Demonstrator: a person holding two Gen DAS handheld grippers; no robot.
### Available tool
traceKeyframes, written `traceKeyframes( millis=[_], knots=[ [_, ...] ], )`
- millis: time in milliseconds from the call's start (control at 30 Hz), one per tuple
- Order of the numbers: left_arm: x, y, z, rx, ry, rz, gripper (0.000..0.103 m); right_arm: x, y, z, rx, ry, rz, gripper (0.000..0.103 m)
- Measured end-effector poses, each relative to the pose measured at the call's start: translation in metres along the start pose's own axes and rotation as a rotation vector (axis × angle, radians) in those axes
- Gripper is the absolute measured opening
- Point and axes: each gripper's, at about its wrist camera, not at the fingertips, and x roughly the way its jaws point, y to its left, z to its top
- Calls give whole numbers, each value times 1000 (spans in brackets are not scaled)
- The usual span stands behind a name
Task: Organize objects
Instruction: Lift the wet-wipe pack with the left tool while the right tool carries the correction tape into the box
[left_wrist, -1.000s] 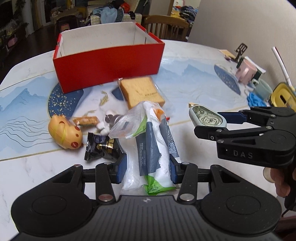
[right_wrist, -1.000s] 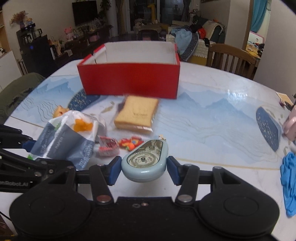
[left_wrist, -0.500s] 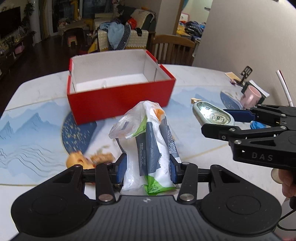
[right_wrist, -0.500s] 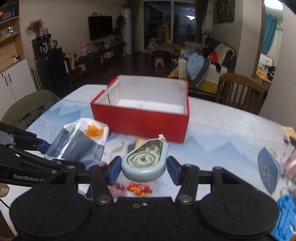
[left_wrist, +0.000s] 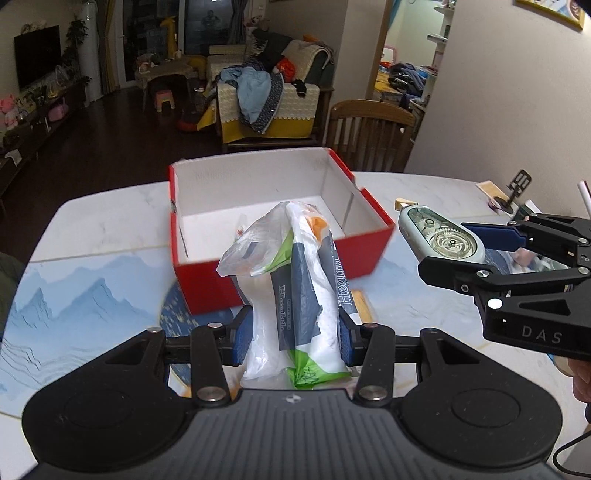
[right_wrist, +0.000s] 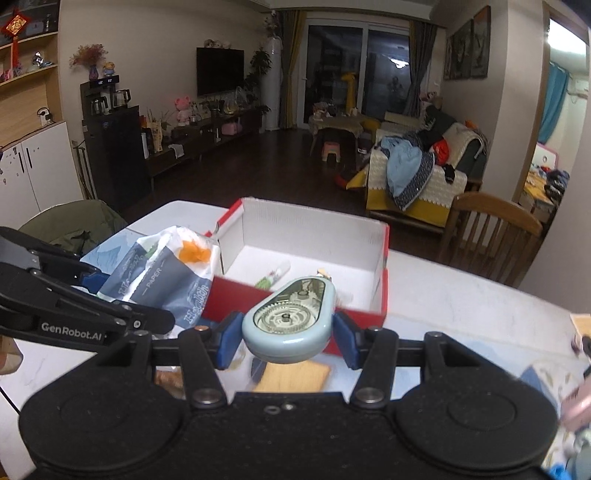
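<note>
Two black handheld grippers are raised above a marbled white worktop printed with blue mountains, each carrying one item toward an open red cardboard box with a white inside that sits near the worktop's far edge. Left gripper is clamped on a crinkled plastic tissue packet in white, grey and green, held upright just short of the box's near wall. Right gripper is clamped on a pale blue teardrop-shaped correction tape dispenser with clear gear window, hanging near the box's near right corner. Neither item is inside yet. Box floor looks mostly bare, though a small clear wrapped object with a green patch already lies in it. Below the right gripper, a wrapped tan slice of bread and a small brown snack wait on the worktop. Judging by this, sorting is at an early stage: two drops are pending, then more pickups.
</note>
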Motion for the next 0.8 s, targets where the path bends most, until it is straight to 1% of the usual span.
traceKeyframes(
  millis=[367,533,633,800],
  knots=[
    [29,23,39,34,-3,67,44,42,-4,33,-27,-17,7,53],
    [46,36,59,47,-12,83,44,64,-12,42,-19,-8,2,53],
    [57,40,71,59,-22,105,44,77,-15,46,-15,-2,4,53],
    [81,48,89,63,-7,111,44,99,-20,49,-39,14,14,53]
  ],
)
